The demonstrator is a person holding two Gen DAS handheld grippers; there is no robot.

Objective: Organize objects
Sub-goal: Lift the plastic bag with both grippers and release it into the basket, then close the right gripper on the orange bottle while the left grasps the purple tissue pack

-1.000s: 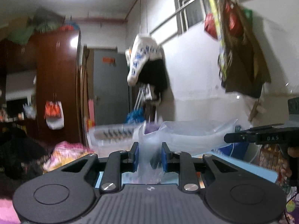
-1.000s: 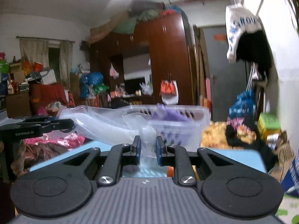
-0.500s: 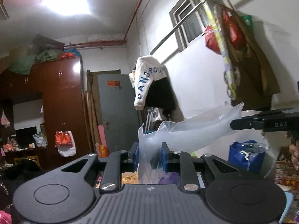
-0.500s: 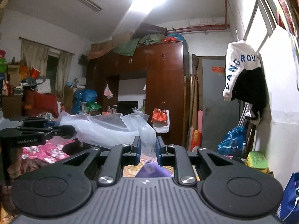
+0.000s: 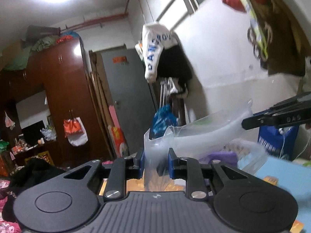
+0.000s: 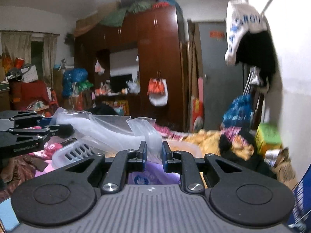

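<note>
Cluttered and dim, the room has a tall dark-red wardrobe (image 6: 155, 62) with bundles piled on top, a grey door (image 5: 124, 97) beside it, and a white and black garment (image 5: 161, 52) hanging on the white wall. Below the grippers lies a light-blue surface (image 5: 281, 176), carrying a white slotted plastic basket (image 6: 75, 152) with something purple (image 6: 147, 174) inside it.

A clear plastic bag (image 5: 194, 136) is stretched in the air between the two grippers, above the basket. The left gripper (image 5: 156, 163) points forward and slightly up, its blue-padded fingers pinching one gathered edge of the bag, which stands up between them. In the same view the right gripper shows at the right edge as a black bar holding the bag's far end, so the film sags in a shallow trough between the two.

The right gripper (image 6: 153, 155) is held roughly level, its fingers closed on another fold of the bag; from there the film runs leftward to the left gripper, seen at the left edge of that view. Both views are motion-blurred at the edges.
</note>
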